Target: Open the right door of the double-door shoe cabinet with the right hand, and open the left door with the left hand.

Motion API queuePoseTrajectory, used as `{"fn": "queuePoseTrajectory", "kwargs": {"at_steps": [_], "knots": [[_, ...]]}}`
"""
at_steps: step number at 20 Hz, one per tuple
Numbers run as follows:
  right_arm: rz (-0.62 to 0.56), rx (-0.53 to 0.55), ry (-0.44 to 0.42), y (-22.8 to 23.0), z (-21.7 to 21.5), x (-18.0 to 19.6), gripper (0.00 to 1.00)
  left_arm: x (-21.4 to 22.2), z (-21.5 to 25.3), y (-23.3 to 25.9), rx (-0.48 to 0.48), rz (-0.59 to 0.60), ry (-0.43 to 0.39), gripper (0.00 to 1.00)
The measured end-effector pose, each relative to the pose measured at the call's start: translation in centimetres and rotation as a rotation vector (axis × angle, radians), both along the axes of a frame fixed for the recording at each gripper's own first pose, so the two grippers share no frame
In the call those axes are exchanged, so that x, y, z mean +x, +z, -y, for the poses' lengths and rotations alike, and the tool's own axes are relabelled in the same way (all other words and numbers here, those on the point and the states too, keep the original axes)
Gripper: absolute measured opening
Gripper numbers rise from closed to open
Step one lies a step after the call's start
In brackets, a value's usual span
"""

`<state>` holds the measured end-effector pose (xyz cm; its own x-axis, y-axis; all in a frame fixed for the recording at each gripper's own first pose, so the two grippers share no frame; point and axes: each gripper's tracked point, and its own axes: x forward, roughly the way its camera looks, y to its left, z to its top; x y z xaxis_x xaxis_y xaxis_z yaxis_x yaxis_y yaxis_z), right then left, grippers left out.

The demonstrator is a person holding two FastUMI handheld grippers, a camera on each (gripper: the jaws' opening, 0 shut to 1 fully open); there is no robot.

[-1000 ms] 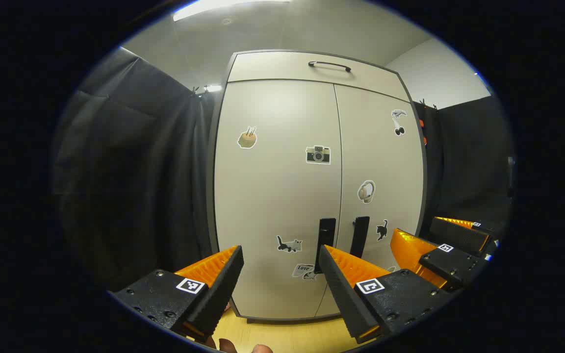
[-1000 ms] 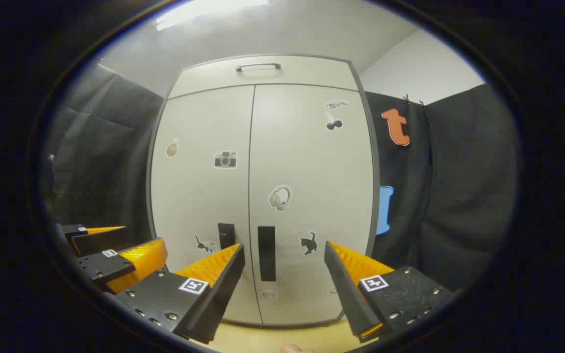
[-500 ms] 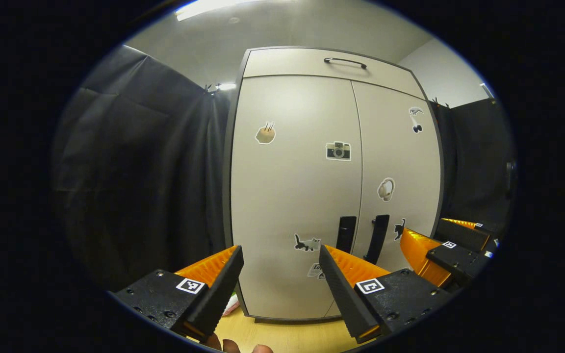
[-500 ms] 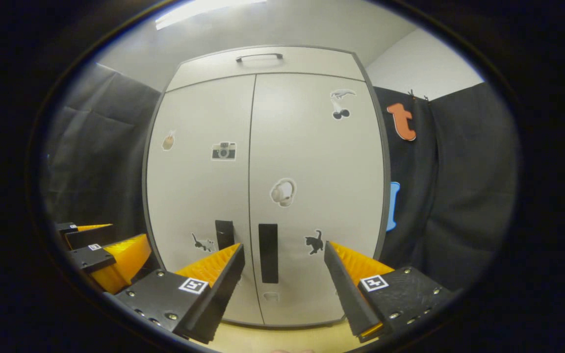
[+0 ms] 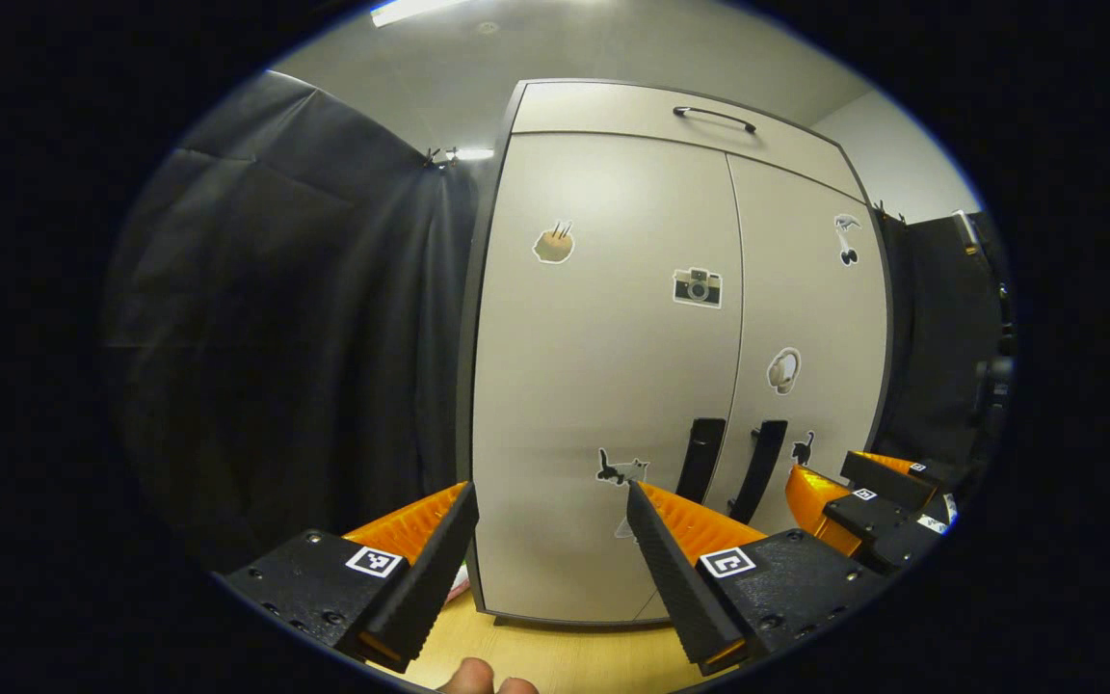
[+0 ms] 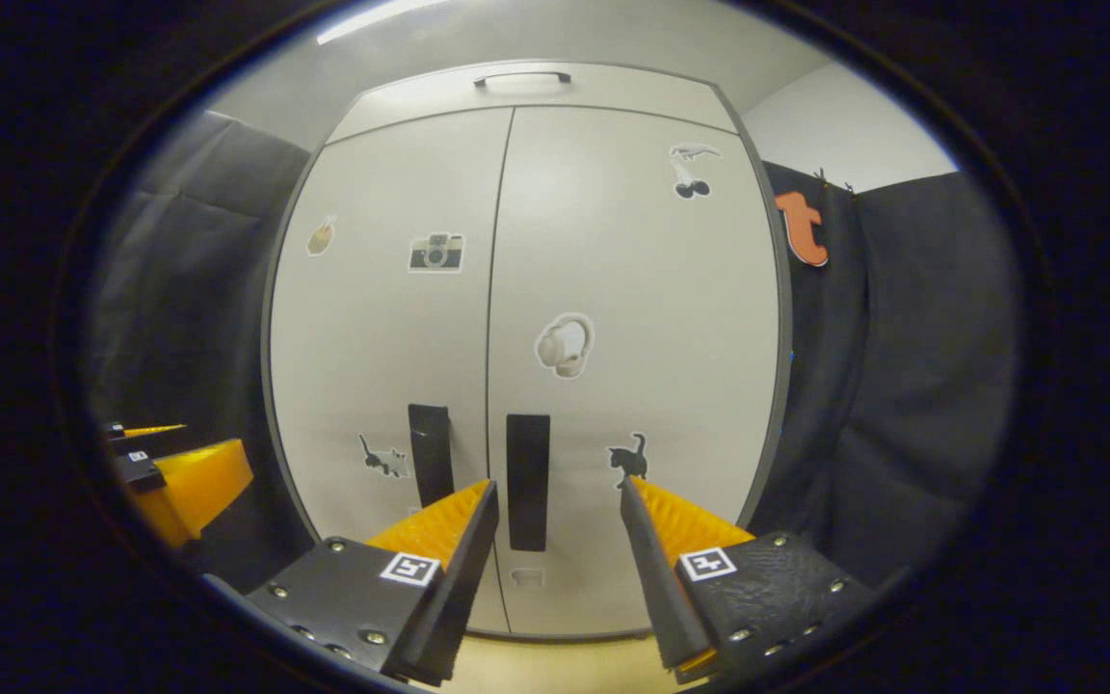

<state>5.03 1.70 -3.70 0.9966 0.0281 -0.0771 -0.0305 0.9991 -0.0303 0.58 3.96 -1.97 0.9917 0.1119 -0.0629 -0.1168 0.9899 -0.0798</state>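
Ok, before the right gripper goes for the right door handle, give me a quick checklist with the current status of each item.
1. Both doors shut: ok. The right door and left door sit flush.
2. Right gripper open: ok, jaws spread with nothing between them.
3. Right door handle lined up: ok, it stands in the gap between the jaws, nearer one side.
4. Contact with that handle: not ok, the jaws are short of it.
5. Left gripper open and free: ok.
6. Left door handle lined up for the left gripper: not ok, it sits off to the side.
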Motion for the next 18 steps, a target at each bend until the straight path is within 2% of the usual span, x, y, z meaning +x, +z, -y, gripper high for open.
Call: {"fn": "queuePoseTrajectory", "kwargs": {"at_steps": [3, 10, 11, 13, 14, 18], "knots": [[-0.002, 0.000, 0.006, -0.4, -0.6, 0.9, 0.76, -0.4, -0.7, -0.5, -0.025, -0.019, 0.013, 0.97], [-0.010, -0.006, 0.001, -1.2, -1.3, 4.1, 0.76, -1.8, -3.0, -0.4, -0.014, -0.006, 0.048, 0.96], [-0.017, -0.007, 0.002, -1.5, -1.5, 4.6, 0.76, -1.9, -3.3, -0.3, -0.015, -0.001, 0.053, 0.93], [-0.024, -0.019, -0.008, -2.1, -1.4, 5.8, 0.76, -2.4, -3.9, -0.4, -0.015, 0.001, 0.071, 0.96], [-0.029, -0.020, -0.008, -2.4, -1.6, 6.2, 0.67, -2.6, -4.4, -0.3, -0.016, 0.003, 0.081, 0.96], [-0.037, -0.043, -0.017, -3.3, -1.9, 7.4, 0.65, -3.1, -6.2, -0.7, -0.015, -0.003, 0.125, 0.96]]}}
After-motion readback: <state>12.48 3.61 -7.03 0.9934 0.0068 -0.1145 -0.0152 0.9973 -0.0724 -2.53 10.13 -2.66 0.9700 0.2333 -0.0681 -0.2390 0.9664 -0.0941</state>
